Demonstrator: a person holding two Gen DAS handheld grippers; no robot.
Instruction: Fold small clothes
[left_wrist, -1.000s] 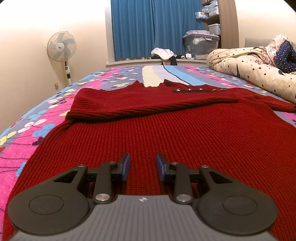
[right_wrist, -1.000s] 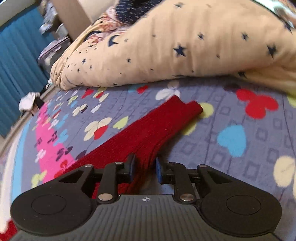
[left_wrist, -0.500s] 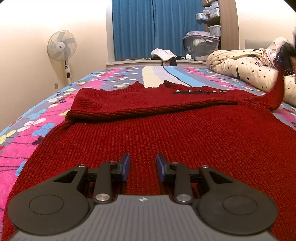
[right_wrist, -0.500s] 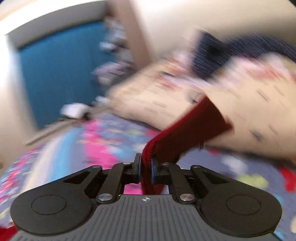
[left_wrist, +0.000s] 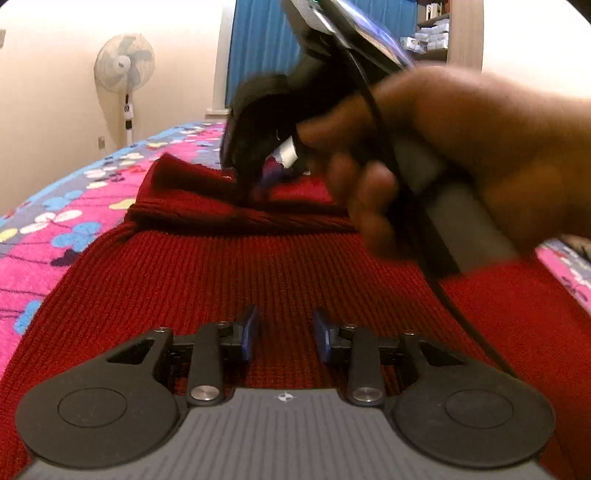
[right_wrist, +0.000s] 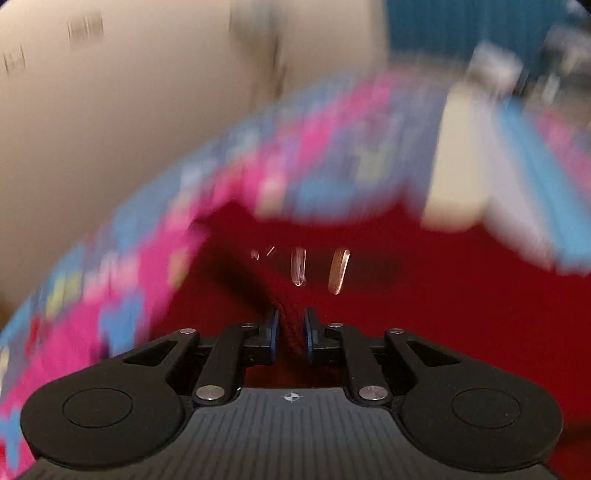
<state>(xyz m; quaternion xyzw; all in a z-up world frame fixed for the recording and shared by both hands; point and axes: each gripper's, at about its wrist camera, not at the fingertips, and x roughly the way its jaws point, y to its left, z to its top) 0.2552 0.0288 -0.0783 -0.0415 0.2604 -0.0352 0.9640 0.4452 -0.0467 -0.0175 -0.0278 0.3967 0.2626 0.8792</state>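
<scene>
Red knit sweater lies flat on floral bedspread, filling frame centre. Right gripper pinches a sweater fold; its view is blurred. Only left view shows the person's hand at upper right, standing fan upper left. Left gripper spread, w/ nothing between fingers.

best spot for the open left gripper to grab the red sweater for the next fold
Probably the sweater's left side edge, where the knit ends against the floral bedspread. Bring the left gripper in from the left, low, one finger under: a single free layer there, while the right gripper pinches the sleeve.
</scene>
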